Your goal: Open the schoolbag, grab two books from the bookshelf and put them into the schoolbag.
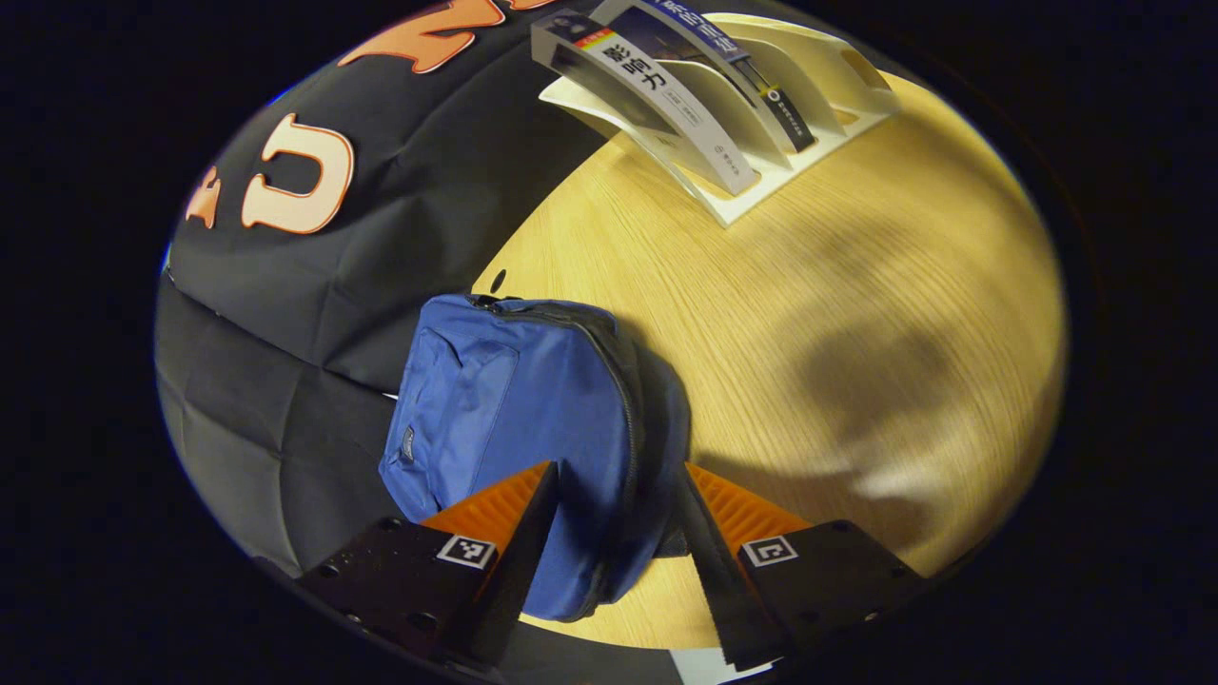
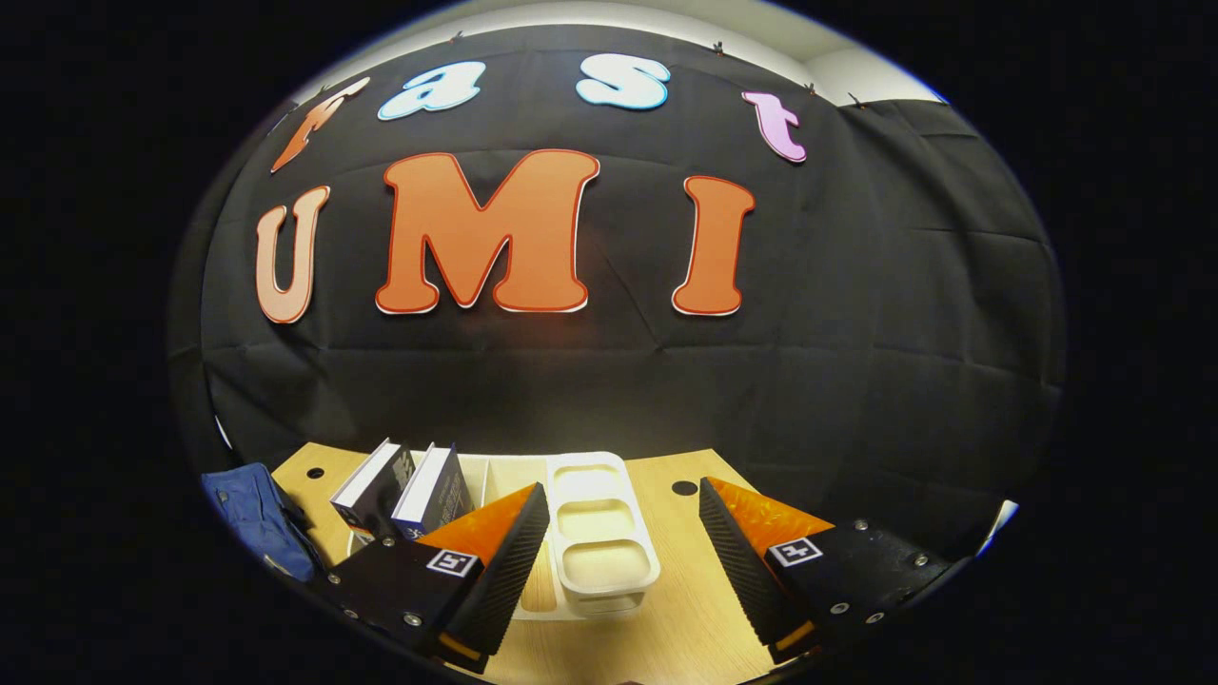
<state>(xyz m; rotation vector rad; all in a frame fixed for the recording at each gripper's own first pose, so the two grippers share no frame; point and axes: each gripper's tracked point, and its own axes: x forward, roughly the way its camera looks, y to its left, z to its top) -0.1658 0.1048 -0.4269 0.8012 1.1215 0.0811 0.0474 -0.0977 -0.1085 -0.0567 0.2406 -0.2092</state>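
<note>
My 2 grippers: black blocks and wedge fingers.
On my left gripper [image 1: 617, 514] and right gripper [image 2: 623, 538], each of the 2 fingers is a ribbed wedge on a black block bearing silver screws and 1 small square black-and-white marker.

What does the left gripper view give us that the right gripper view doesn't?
Left gripper view: the whole schoolbag lying on the table, main zipper shut, with the open left gripper around its near end, and the book spines.

Right gripper view: the open right gripper facing the rack's empty slots, with the wall behind.

Both: the wooden table, the white rack with two books leaning in it, and the bag, though the right gripper view catches just its blue edge.
</note>
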